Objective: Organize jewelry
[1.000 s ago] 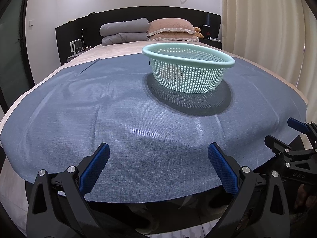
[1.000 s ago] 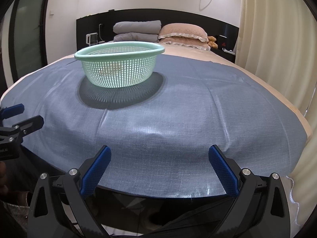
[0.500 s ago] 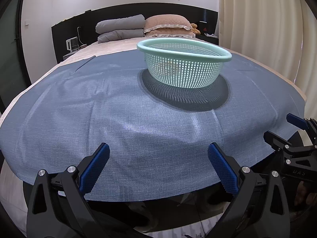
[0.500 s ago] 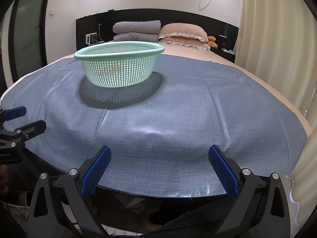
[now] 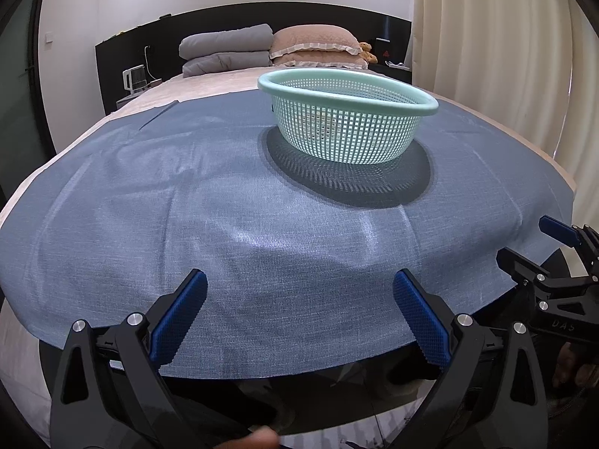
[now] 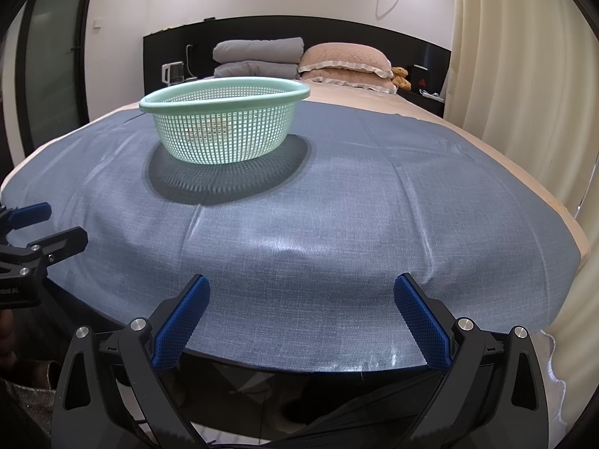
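Observation:
A mint-green plastic mesh basket point(image 5: 348, 119) stands on the blue cloth point(image 5: 224, 224) that covers the round table; it also shows in the right wrist view point(image 6: 224, 127). Something pale lies inside it, too blurred behind the mesh to name. My left gripper point(image 5: 299, 310) is open and empty at the table's near edge, left of the basket. My right gripper point(image 6: 301, 310) is open and empty at the near edge, right of the basket. Each gripper shows at the edge of the other's view: the right one point(image 5: 539, 258), the left one point(image 6: 48, 224).
A bed point(image 6: 355, 97) with folded grey quilts point(image 6: 258, 56) and pink pillows point(image 6: 344, 61) lies behind the table. Cream curtains point(image 6: 524, 75) hang on the right. A dark headboard point(image 5: 112, 60) and a kettle point(image 5: 134, 76) stand at the back left.
My left gripper has dropped lower and shifted left, so the basket sits further right and higher in its view. My right gripper has hardly moved.

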Demonstrator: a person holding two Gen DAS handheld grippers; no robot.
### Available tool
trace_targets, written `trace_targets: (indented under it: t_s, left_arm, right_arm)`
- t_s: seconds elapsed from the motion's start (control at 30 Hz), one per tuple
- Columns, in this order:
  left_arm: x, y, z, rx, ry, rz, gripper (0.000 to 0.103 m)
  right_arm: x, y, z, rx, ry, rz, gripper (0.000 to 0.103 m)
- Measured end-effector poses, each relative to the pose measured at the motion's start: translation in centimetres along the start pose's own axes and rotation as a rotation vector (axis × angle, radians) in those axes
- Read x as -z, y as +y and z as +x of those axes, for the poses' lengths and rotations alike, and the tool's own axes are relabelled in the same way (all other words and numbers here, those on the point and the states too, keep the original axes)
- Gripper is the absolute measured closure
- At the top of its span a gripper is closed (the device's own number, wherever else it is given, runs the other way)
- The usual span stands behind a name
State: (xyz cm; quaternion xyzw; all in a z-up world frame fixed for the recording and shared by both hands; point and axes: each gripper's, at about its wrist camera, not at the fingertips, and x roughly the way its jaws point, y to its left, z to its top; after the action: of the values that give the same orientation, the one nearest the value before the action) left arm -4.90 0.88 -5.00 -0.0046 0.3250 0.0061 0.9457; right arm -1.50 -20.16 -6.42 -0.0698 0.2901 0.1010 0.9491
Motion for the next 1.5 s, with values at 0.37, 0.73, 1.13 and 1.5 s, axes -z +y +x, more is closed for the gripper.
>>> trace_targets:
  t_s: [0.37,0.73,1.13,1.5]
  left_arm:
    - [-0.1,-0.3,0.2,-0.023,0.002,0.017,0.006]
    - [0.0,-0.6,1.1,-0.021,0.048,0.03,0.006]
    - [0.1,-0.4,0.7,-0.011,0.031,0.012,0.006]
    - [0.1,-0.3,0.7,0.0,0.036,0.009,0.006]
  right_arm:
    - [-0.1,0.1,0.2,-0.006,0.006,-0.001,0.008]
    - [-0.1,-0.1,0.3,-0.007,0.01,-0.001,0.008]
    - [-0.1,-0.2,0.4,-0.009,0.015,-0.001,0.008]
    - [-0.1,-0.2,0.4,-0.008,0.015,-0.001,0.008]
